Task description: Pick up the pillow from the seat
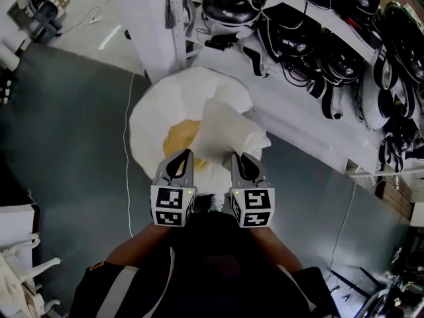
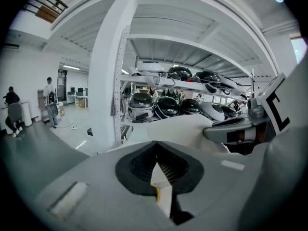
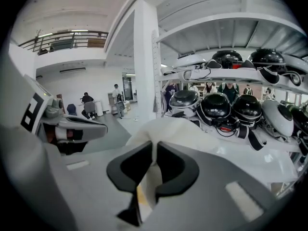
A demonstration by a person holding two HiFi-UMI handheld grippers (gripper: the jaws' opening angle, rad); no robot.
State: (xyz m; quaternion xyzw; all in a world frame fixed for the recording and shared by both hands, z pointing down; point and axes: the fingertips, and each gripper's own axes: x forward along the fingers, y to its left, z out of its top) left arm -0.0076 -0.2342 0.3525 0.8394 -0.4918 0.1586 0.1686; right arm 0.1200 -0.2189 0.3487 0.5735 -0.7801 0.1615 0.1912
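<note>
Pillow (image 1: 192,105), white and round with a yellow middle, is pinched at its near edge by both tools: the left gripper (image 1: 185,155) at its seven o'clock and the right gripper (image 1: 240,156) at its five o'clock, each with jaws almost closed, clenching a fold of fabric. It spreads toward twelve o'clock above the grey floor (image 1: 66,124), and no seat shows beneath it. The lift looks under way, and the next move calls for raising both hands evenly with a firm pinch.

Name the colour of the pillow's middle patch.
Yellow patch on the white pillow; clearest in head view.
</note>
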